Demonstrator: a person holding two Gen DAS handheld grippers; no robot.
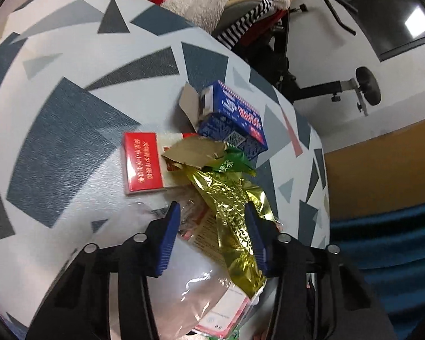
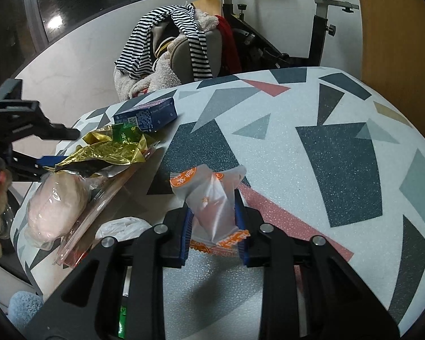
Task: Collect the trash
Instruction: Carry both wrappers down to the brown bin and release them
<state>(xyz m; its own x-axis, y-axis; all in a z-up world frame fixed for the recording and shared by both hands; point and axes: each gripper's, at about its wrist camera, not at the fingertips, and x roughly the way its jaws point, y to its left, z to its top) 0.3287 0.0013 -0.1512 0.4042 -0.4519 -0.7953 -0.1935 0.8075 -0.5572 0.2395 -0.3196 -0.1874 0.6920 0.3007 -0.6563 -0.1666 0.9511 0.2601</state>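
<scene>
1. Left wrist view: found the left gripper [image 1: 212,208] partly open, with its blue pads [image 1: 170,238] on both sides of a gold foil wrapper [image 1: 235,206]. Saw one pad touching the foil and the other apart from it, so no firm grip.
2. Saw under the foil a clear packet [image 1: 195,283] with something pale pink inside, lying on the patterned table cover [image 1: 70,130].
3. Noted just beyond the fingertips a green wrapper [image 1: 232,164] and a piece of brown paper [image 1: 192,150], both partly over a red box [image 1: 141,164]. Found behind them, touching the pile, a blue box [image 1: 235,116] with an open flap.
4. Right wrist view: found the right gripper [image 2: 212,202] closed on a clear plastic bag [image 2: 209,192] with orange print, pads pressed on its two sides, with its top standing up past the fingertips.
5. Saw the trash pile to the left of that bag, apart from it, near the table edge.
6. Noted farther off a chair [image 2: 212,42] loaded with striped clothes [image 2: 144,42], and an exercise bike [image 2: 323,36] beside it.
</scene>
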